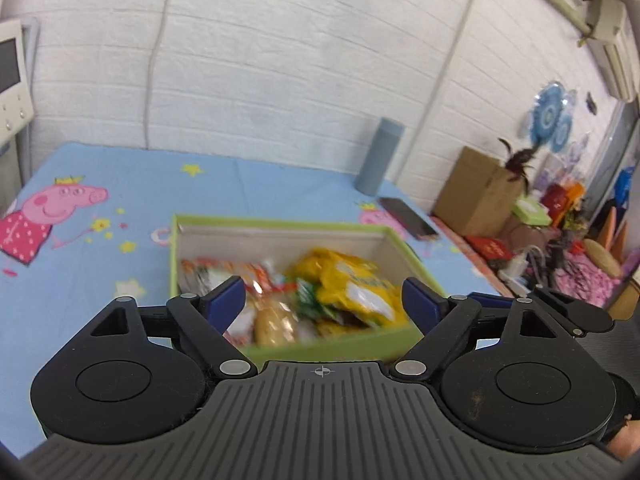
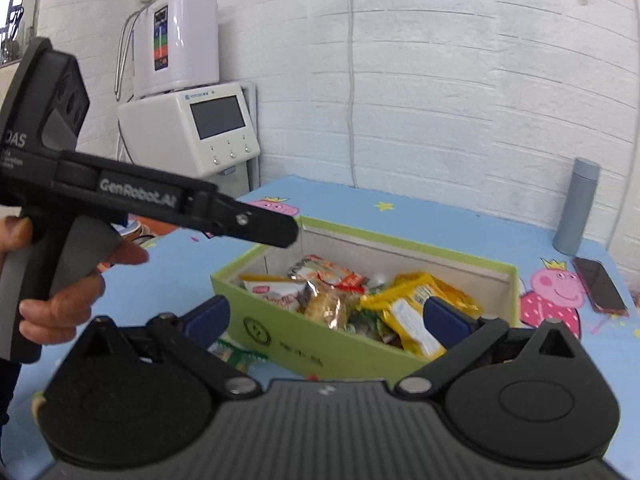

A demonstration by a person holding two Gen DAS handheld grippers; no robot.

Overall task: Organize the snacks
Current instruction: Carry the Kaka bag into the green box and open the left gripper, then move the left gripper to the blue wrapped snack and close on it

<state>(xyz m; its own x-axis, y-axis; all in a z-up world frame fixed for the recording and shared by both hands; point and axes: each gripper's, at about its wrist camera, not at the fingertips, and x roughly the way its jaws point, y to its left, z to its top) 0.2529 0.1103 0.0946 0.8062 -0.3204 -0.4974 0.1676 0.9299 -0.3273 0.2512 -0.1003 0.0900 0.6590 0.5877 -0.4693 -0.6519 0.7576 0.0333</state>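
A green cardboard box (image 1: 280,222) (image 2: 320,344) stands open on the blue cartoon tablecloth (image 1: 100,184). Inside lie a yellow packet (image 1: 352,284) (image 2: 412,304), a clear packet of golden cakes (image 1: 276,320) (image 2: 326,306) and orange-and-white packets (image 1: 224,270) (image 2: 276,290). My left gripper (image 1: 324,296) hovers open over the box's near wall, nothing between its blue pads. Seen from the side in the right wrist view, the left gripper (image 2: 286,232) reaches over the box's left corner, a hand (image 2: 60,304) on its handle. My right gripper (image 2: 328,316) is wide open at the box's front wall, empty.
A grey-blue bottle (image 1: 378,156) (image 2: 576,206) and a phone (image 1: 408,218) (image 2: 600,286) sit beyond the box on the right. A small green wrapper (image 2: 240,354) lies before the box. White appliances (image 2: 192,132) stand left; a brown carton (image 1: 476,192) and clutter stand right.
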